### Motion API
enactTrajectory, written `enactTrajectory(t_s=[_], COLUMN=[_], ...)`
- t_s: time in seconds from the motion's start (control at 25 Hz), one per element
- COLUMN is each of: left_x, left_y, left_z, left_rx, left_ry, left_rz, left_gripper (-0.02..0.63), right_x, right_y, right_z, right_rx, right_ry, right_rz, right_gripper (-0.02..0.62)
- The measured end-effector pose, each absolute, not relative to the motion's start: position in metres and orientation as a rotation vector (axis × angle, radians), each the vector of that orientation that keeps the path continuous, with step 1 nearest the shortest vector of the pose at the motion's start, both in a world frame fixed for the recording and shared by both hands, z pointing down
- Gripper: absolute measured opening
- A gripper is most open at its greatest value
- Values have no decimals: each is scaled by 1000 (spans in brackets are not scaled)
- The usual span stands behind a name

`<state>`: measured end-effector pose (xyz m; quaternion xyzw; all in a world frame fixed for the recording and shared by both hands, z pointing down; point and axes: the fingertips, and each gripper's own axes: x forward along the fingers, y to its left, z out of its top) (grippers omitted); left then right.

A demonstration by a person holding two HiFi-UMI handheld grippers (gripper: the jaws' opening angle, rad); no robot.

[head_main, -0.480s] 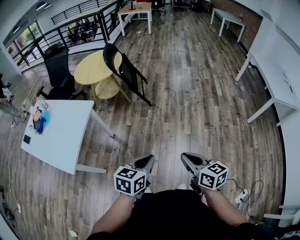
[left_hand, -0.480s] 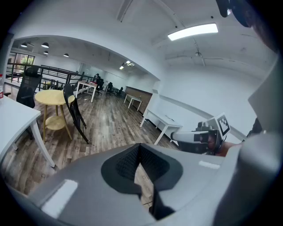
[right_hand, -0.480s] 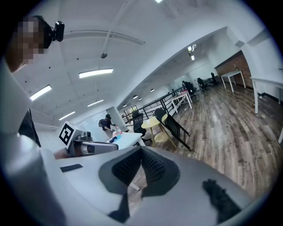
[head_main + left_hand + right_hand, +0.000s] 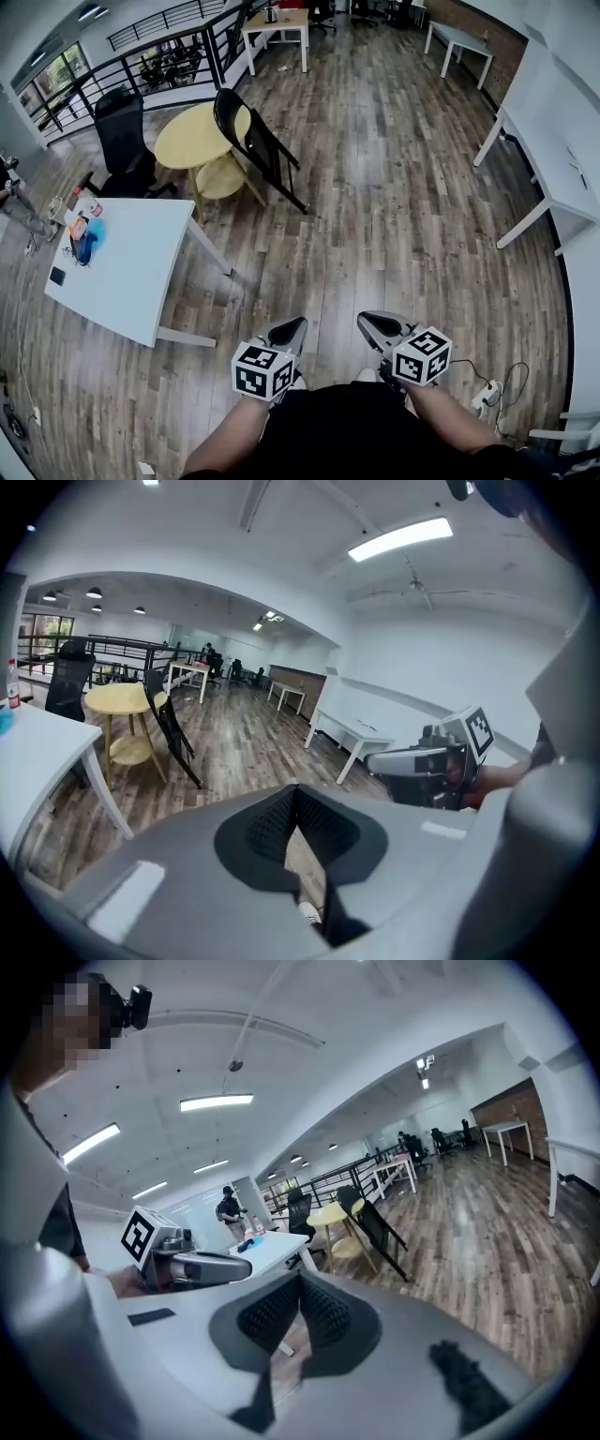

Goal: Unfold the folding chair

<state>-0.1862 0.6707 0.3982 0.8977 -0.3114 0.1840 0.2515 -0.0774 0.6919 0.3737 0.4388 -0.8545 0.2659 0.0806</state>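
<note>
1. The folding chair point(image 4: 255, 141) is seen folded flat with its feet on the wooden floor point(image 4: 394, 206). It is leaned against the rim of the round yellow table point(image 4: 187, 139), judged to be propped there only to stay upright.
2. The left gripper point(image 4: 298, 322) and the right gripper point(image 4: 365, 321) are held low, close to the body and well apart from the chair. Both pairs of jaws are pressed together with nothing between them, which suits walking up rather than grasping.
3. No part of the unfolding is judged done yet.
4. A wide strip of bare floor is left between the white table point(image 4: 141, 272) at the left and the white desks point(image 4: 548, 141) along the right edge. Room for the chair's legs to swing out there is judged ample.
</note>
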Motion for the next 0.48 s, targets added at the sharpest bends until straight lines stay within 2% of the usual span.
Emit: enactTrajectory(t_s=[0.48], left_x=[-221], left_y=[676], left_z=[397], left_rx=[2444], left_ry=[-845], left_rz=[453], left_gripper=[8], right_x=[-111], right_y=[702], right_z=[378], right_rx=[1325], right_ry=[-2534], right_rz=[769], right_gripper=[6])
